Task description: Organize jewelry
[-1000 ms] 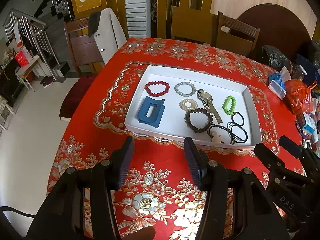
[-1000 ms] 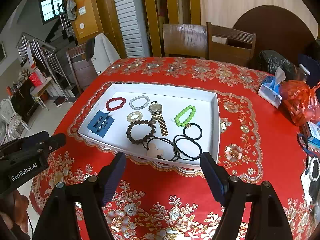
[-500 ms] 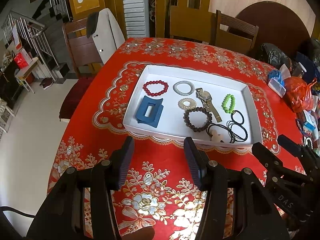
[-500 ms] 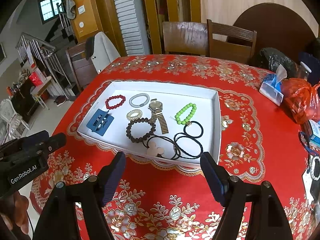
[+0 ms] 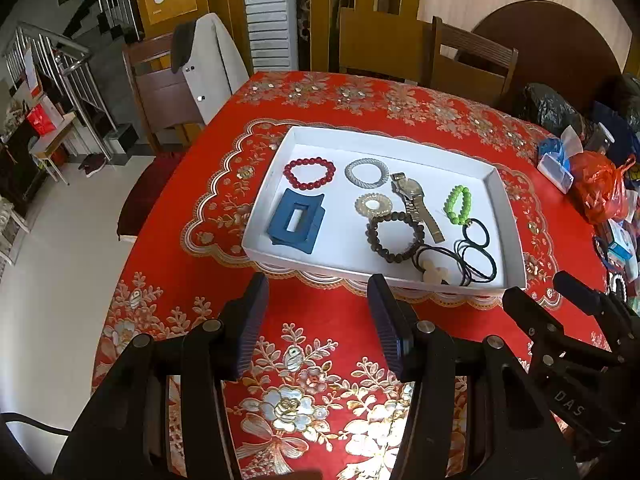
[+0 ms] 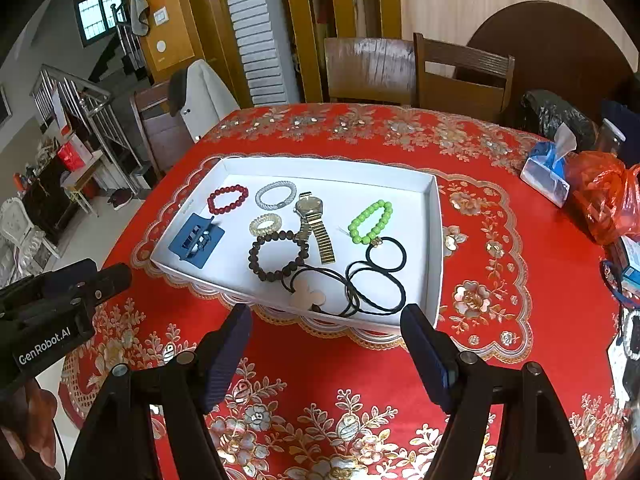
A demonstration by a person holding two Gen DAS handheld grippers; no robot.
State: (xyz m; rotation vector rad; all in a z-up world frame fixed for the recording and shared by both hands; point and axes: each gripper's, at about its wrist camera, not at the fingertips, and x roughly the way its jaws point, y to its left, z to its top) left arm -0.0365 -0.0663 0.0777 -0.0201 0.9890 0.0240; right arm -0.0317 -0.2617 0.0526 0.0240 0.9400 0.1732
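A white tray [image 5: 508, 216] [image 6: 435, 240] sits on the red floral tablecloth. In it lie a red bead bracelet [image 5: 309, 173] [image 6: 227, 199], a blue hair claw [image 5: 296, 223] [image 6: 197, 240], a silver bangle [image 5: 367, 173], a gold watch [image 5: 418, 204] [image 6: 316, 224], a dark bead bracelet [image 5: 395, 236] [image 6: 278, 255], a green bead bracelet [image 5: 457, 204] [image 6: 370, 222] and black hair ties [image 5: 476, 252] [image 6: 376, 280]. My left gripper [image 5: 318, 292] and right gripper [image 6: 326, 318] are both open and empty, just short of the tray's near edge.
A tissue pack [image 6: 548, 172], an orange plastic bag [image 6: 604, 196] and other clutter crowd the table's right side. Wooden chairs [image 6: 460, 72] stand behind the table. The table's left edge drops to the floor [image 5: 52, 264].
Both grippers have moved slightly back and up from the tray. Both stay open and empty. Nothing in the tray has moved.
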